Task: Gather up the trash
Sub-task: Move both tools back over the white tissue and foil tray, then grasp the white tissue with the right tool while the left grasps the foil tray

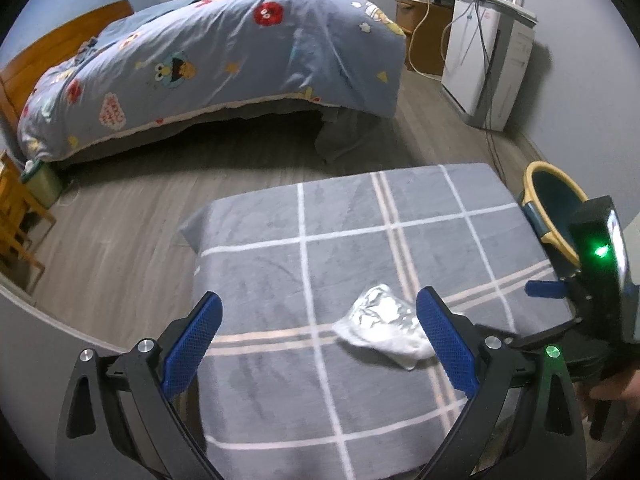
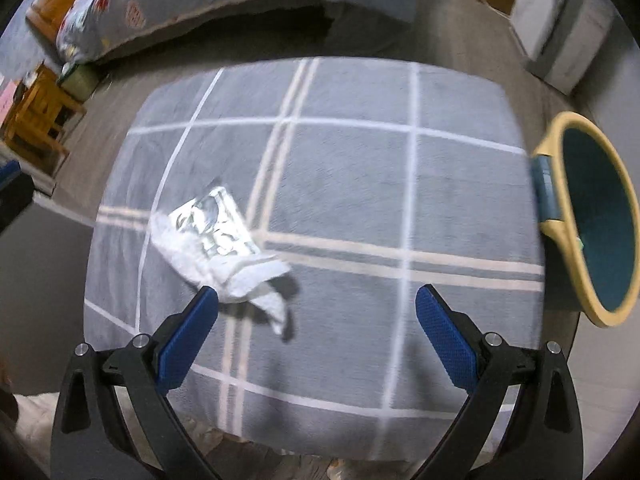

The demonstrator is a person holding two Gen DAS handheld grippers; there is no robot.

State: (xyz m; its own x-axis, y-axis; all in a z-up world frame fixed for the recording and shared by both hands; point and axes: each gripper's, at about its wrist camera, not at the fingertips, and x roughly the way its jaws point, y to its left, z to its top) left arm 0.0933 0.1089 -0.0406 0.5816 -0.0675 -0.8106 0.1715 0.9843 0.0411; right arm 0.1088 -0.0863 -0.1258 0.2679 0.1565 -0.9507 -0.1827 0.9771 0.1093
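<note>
A crumpled silver foil wrapper with a white tissue lies on a grey plaid-covered table. My left gripper is open above the table, the trash just inside its right finger. In the right wrist view the same trash lies left of centre, touching or just past the left finger of my open, empty right gripper. A teal bin with a yellow rim stands at the table's right edge; it also shows in the left wrist view, partly hidden by the right gripper's body.
A bed with a blue cartoon duvet stands beyond the table across a wood floor. A white appliance with cables stands by the right wall. A wooden chair and a small green bin are at the left.
</note>
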